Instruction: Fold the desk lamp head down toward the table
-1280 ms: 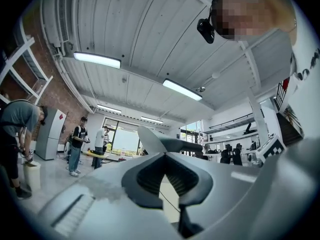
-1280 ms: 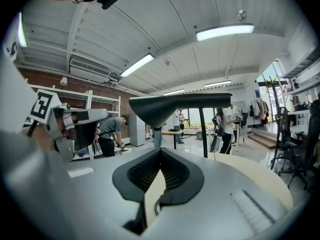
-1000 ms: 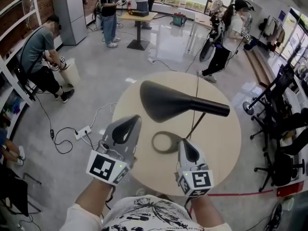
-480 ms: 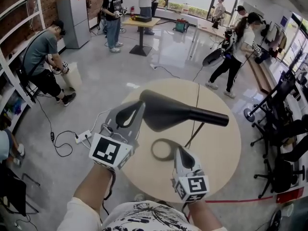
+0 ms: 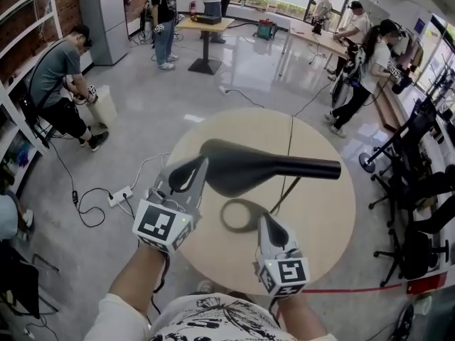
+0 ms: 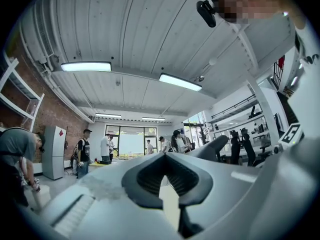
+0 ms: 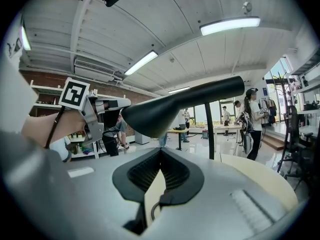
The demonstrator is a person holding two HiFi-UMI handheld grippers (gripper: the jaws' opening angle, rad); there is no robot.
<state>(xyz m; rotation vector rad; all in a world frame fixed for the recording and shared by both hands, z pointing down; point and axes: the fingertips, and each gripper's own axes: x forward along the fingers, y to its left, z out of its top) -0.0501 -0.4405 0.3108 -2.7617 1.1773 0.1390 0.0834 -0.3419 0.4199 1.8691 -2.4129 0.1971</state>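
A black desk lamp stands on the round wooden table (image 5: 323, 215). Its long head (image 5: 242, 165) lies about level above the ring-shaped base (image 5: 242, 214), joined to it by a thin arm (image 5: 286, 189). My left gripper (image 5: 186, 170) is raised at the head's left end, beside it, with its jaws shut on nothing. Its own view shows the head (image 6: 214, 147) just off to the right. My right gripper (image 5: 273, 227) is shut and empty, low by the base. In the right gripper view the head (image 7: 170, 109) spans overhead, with the left gripper (image 7: 112, 104) at its tip.
The lamp's cord (image 5: 291, 137) runs over the table to its far edge. A power strip (image 5: 121, 195) and cables lie on the floor at left. Office chairs (image 5: 419, 190) stand at right. Several people stand farther back in the room.
My left gripper has risen from near the table's edge to the left end of the lamp head. The head now looks more level. The right gripper has hardly moved.
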